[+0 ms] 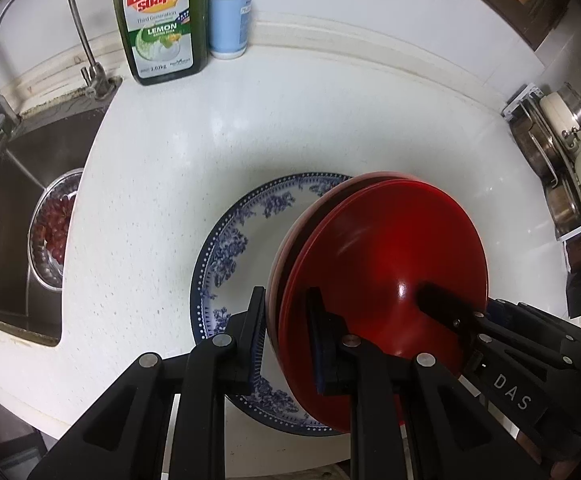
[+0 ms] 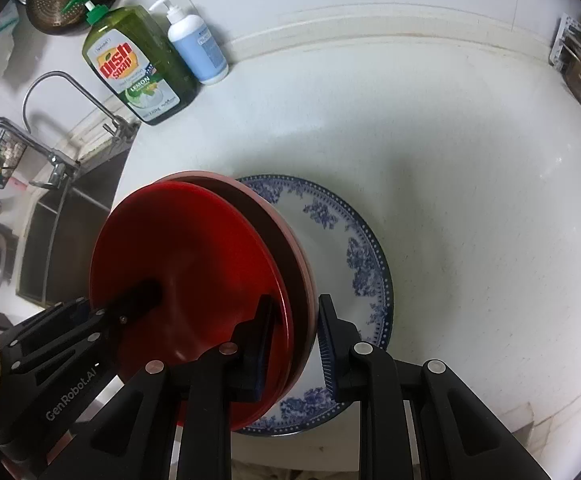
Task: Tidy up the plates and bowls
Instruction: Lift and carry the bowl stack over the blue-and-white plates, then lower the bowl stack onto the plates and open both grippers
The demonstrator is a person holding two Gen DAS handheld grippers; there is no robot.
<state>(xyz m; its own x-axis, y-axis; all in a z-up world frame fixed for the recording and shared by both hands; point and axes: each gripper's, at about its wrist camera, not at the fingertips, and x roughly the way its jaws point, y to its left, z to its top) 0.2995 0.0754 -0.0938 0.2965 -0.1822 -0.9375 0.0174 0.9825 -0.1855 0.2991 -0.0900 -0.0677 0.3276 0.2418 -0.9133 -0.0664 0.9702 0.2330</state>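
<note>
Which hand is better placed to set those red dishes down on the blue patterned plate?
Neither alone: the left tongs and right tongs each clamp an opposite rim of the red dishes, already above the blue patterned plate. Both should lower together.

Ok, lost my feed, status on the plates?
Left tool and right tool both shut on red plate stack. Stack tilted over blue-patterned plate. Nothing in the way.

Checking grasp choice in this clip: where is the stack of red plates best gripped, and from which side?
At the rim, from opposite sides. The red plates are wide and shallow, with only thin edges to pinch. The left hand-held gripper and right hand-held gripper each clamp a rim, holding them over the blue-patterned plate.
</note>
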